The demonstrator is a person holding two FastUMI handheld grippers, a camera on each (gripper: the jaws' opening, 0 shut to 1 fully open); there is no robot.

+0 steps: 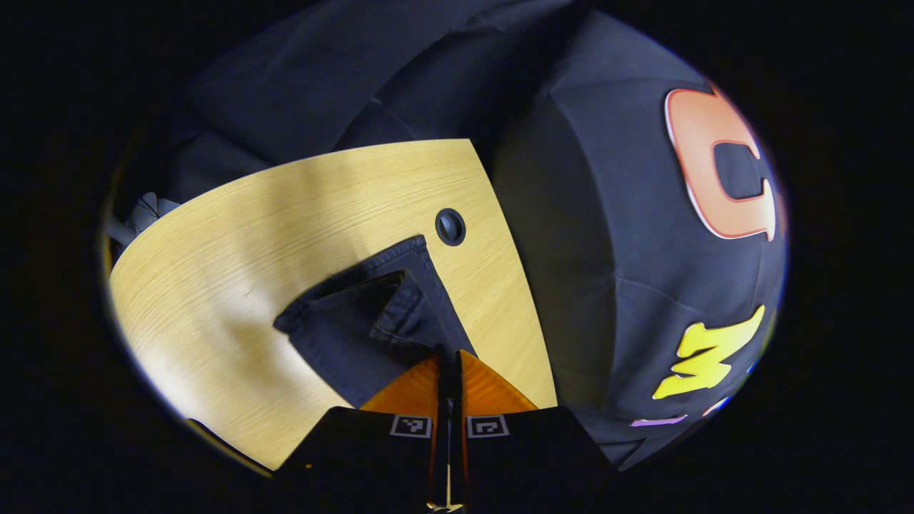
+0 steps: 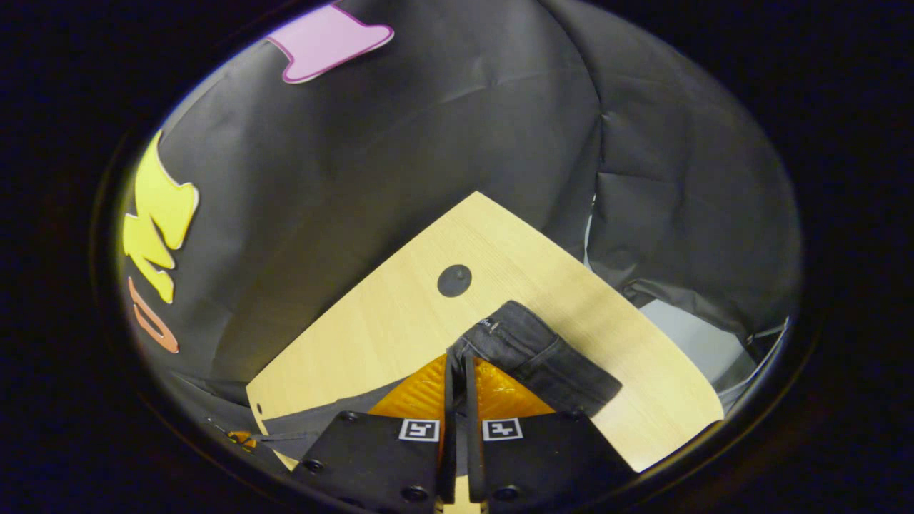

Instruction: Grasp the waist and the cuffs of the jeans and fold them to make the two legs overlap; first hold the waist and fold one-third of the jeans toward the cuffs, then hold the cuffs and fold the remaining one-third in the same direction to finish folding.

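Jeans [image 1: 357, 325] on wooden table [image 1: 235, 235], near round cable hole [image 1: 450, 227]. Left gripper [image 1: 448, 360] pinched narrow on cuff hems; right gripper [image 2: 457, 364] clamped on waistband corner [image 2: 500, 328]. Likely heavy, limp denim, non-slippery; best gripped at thick stitched edges.

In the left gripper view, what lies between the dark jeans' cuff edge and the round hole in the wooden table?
Nothing: a short strip of bare wooden table separates the dark jeans from the round hole, seen in the left gripper view.
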